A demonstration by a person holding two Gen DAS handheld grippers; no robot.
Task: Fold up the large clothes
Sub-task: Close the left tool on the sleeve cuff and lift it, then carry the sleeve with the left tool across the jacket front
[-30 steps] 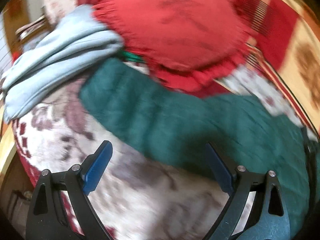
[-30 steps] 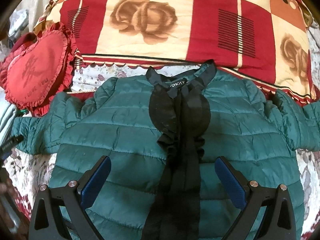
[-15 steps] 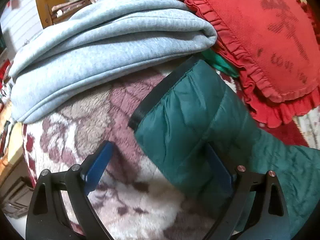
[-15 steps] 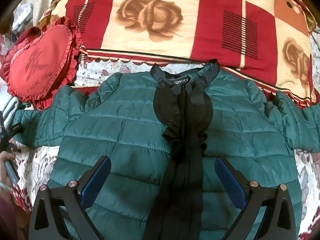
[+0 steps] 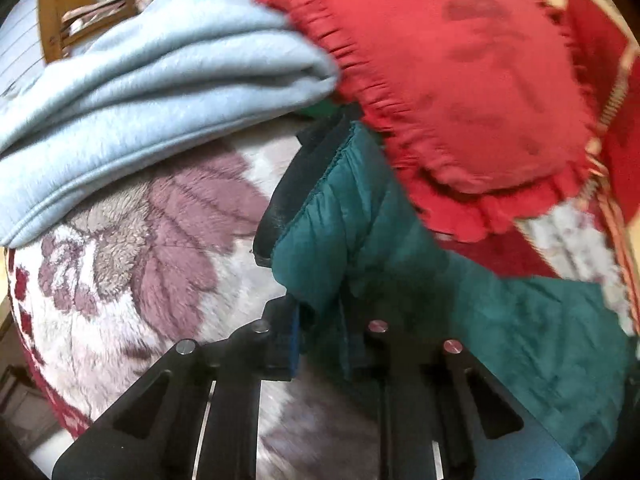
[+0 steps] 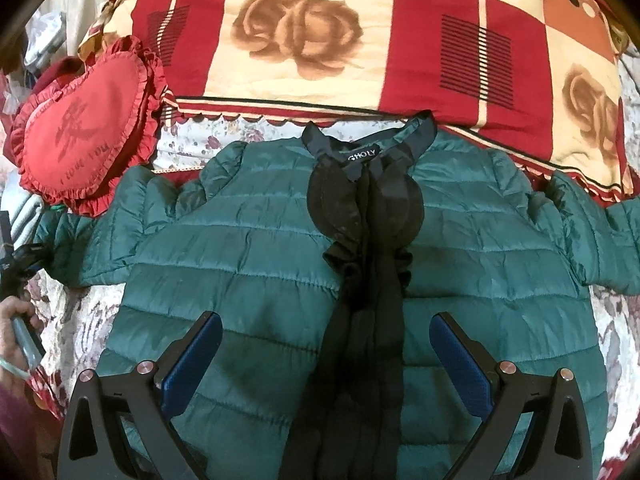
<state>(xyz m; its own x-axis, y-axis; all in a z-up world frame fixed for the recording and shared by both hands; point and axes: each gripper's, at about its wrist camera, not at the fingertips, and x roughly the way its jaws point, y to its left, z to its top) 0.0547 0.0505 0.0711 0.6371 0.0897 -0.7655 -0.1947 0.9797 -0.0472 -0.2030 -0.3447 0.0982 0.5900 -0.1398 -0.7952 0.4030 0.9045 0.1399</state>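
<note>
One green jacket (image 6: 256, 264) lay flat, frame centre; left gripper (image 5: 320, 332) clenched its sleeve cuff (image 5: 320, 248); right gripper (image 6: 326, 344) hovered released. Sleeve-fold step apparently; next, carry cuff inward.

Jacket (image 6: 260, 264): teal green, black ruffled placket.
Heart cushion (image 6: 80, 128): red.
Quilt (image 6: 320, 40): red-cream checks, tan roses.
Sweater (image 5: 140, 92): pale blue.
</note>
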